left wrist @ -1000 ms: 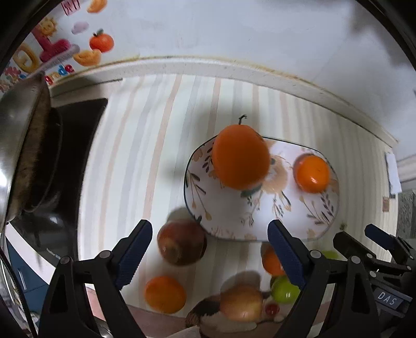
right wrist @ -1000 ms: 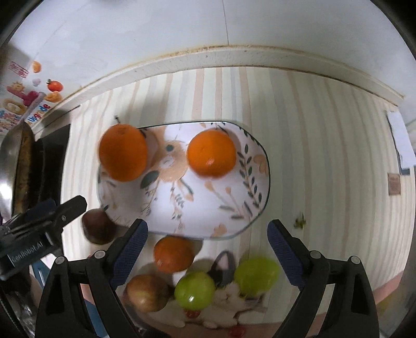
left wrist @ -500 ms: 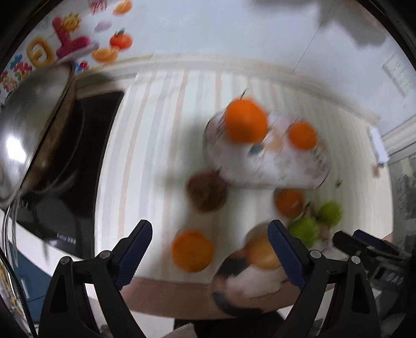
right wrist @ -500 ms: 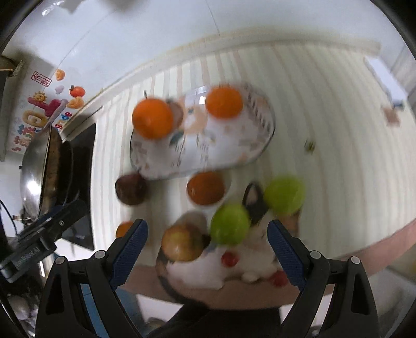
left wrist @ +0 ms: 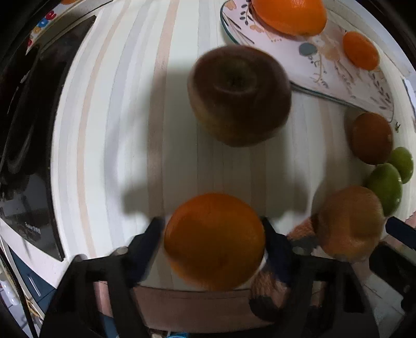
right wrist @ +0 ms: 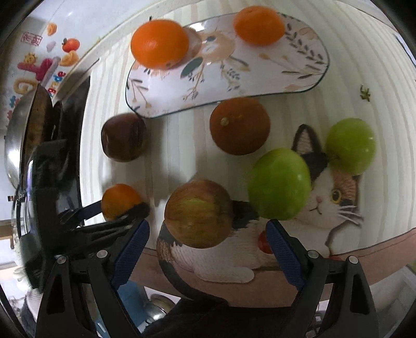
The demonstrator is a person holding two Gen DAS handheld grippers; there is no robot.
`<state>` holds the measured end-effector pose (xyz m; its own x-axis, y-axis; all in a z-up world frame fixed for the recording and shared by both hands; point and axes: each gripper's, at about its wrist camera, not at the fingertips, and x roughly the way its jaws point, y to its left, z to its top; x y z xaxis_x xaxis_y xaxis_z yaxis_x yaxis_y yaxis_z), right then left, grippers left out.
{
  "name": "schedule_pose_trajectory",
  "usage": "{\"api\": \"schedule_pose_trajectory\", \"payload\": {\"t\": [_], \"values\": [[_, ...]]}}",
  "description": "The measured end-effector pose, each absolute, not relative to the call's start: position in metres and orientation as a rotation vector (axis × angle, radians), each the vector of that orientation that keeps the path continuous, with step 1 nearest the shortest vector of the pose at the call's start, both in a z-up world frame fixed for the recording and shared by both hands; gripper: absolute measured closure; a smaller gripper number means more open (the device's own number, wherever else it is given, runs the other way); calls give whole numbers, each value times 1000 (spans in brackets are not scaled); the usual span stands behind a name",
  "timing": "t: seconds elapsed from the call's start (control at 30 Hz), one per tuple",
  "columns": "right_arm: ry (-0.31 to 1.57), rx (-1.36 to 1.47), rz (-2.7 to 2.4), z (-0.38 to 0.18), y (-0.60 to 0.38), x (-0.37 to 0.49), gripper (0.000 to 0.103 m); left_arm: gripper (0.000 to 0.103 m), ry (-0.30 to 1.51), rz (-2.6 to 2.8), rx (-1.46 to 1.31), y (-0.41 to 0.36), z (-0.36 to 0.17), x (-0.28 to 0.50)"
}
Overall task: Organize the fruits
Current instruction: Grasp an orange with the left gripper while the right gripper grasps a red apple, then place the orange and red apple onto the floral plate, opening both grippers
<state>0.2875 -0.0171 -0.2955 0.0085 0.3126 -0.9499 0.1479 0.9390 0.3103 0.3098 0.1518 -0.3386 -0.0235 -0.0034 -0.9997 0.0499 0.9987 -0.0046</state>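
Observation:
My left gripper (left wrist: 213, 231) has its fingers against both sides of a small orange (left wrist: 214, 240) on the striped counter; it also shows in the right wrist view (right wrist: 119, 201). A dark red apple (left wrist: 239, 95) lies just beyond it. My right gripper (right wrist: 208, 228) is open, its fingers on either side of a red-green apple (right wrist: 199, 213), which lies on the cat mat (right wrist: 338, 208). Two green apples (right wrist: 279, 183) (right wrist: 349, 145) and an orange (right wrist: 239, 124) lie near it. The floral plate (right wrist: 299, 70) holds two oranges (right wrist: 160, 41) (right wrist: 258, 24).
A black stove top (left wrist: 31, 109) with a metal wok (right wrist: 23, 135) stands at the left. The counter's front edge runs just under both grippers. The wall with fruit stickers (right wrist: 46, 62) is behind the plate.
Both grippers dropped low toward the counter's front. The left one closed in around the small orange. The right one came down over the red-green apple and stays open.

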Motion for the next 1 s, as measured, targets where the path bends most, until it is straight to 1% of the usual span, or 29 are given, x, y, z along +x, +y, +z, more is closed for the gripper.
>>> {"api": "schedule_pose_trajectory", "payload": {"t": [0.17,0.3,0.47,0.5,0.53,0.57,0.83,1.0], "values": [[1586,348,151,-304,-5,289,15,40,1603,-14,3,159,-337,299],[1597,308,162,-314,7,294,23,40,1612,17,-16,167,-340,284],[1615,204,140,-327,19,299,24,40,1602,38,-36,172,-339,284],[1621,187,139,-329,20,299,25,40,1599,40,-37,174,-339,284],[1626,168,138,-330,23,298,30,40,1597,43,-38,173,-339,284],[1624,149,139,-330,24,297,30,40,1596,44,-39,173,-339,285],[1615,97,158,-330,32,297,31,40,1584,63,-43,175,-337,269],[1603,132,164,-329,35,292,31,40,1584,46,-43,172,-326,264]]}}
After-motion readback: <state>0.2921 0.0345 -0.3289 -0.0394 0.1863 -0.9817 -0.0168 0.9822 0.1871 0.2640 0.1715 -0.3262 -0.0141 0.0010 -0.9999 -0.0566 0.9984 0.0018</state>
